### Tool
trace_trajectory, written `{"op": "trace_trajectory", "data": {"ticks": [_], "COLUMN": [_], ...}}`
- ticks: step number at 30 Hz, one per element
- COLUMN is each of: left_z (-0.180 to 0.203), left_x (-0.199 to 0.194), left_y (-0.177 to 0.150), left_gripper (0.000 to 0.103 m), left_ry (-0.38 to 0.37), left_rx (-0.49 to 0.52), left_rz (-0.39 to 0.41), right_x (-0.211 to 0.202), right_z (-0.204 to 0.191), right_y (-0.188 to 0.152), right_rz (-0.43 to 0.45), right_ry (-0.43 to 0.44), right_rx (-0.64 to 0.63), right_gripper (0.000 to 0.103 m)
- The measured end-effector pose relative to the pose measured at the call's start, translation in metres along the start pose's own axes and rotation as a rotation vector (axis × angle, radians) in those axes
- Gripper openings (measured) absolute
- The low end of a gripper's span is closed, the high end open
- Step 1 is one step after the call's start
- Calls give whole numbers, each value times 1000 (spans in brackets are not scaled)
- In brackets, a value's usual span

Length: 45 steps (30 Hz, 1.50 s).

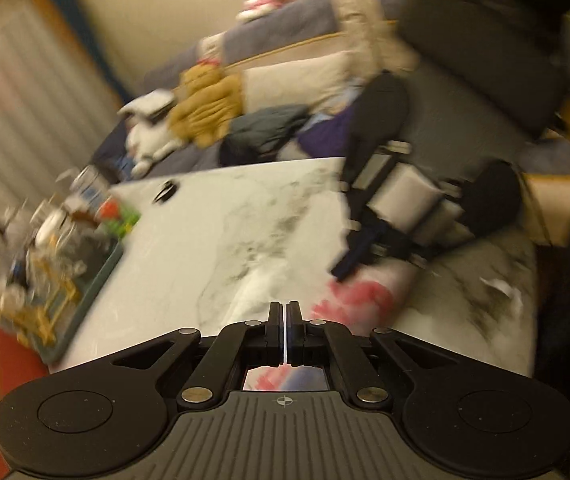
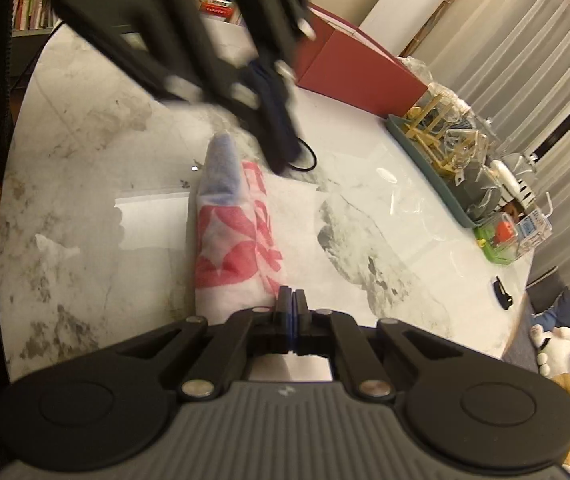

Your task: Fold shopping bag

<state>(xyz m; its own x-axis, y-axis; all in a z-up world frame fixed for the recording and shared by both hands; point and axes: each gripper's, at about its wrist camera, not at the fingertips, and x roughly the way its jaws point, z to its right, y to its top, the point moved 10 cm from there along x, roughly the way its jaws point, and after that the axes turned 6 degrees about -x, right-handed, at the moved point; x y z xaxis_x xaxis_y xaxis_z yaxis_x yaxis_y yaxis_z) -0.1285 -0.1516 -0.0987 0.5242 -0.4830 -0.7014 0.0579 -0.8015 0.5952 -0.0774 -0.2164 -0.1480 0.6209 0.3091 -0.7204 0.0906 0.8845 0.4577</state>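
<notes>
My right gripper (image 2: 292, 300) fingers clamp the shopping bag (image 2: 233, 236) edge on the tabletop (image 2: 85, 184); my left gripper (image 1: 285, 312) fingers are together on a dark strap.

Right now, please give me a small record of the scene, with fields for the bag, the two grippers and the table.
bag: white shopping bag with red print, lying lengthwise on the table
left gripper: shut, dark blue strap hanging from it
right gripper: shut, blue strip between its fingers at the near end of the bag
table: marble top; teal tray and red box on far side
</notes>
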Motion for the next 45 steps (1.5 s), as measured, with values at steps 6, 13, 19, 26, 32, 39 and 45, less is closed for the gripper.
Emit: {"op": "trace_trajectory", "data": {"ticks": [6,13,19,26,32,39,45], "left_z": [20,10,-2,1,-19,-37,-44], "left_x": [32,44,62,92,88,93,95], "left_y": [-17,1,14,19,-3,-19,-29], "left_gripper": [0,0,0,0,0,0,0], "left_ry": [-33,50,75,81,80,16,-20], "left_rx": [-16,-71,-106,-138,-342,-599,-716], "left_rz": [-92,-18,6,-107,-56,-21,-19], "right_x": [1,0,1,3,-39,-44,-14], "right_z": [12,15,14,19,62,2,-15], "right_y": [1,1,0,2,15,27,23], "right_rz": [-21,-23,-21,-50,3,35,16], "right_ry": [116,178,202,234,115,169,138], "right_rx": [23,5,-39,-15,244,-12,-149], "right_gripper": [3,3,3,2,3,3,0]}}
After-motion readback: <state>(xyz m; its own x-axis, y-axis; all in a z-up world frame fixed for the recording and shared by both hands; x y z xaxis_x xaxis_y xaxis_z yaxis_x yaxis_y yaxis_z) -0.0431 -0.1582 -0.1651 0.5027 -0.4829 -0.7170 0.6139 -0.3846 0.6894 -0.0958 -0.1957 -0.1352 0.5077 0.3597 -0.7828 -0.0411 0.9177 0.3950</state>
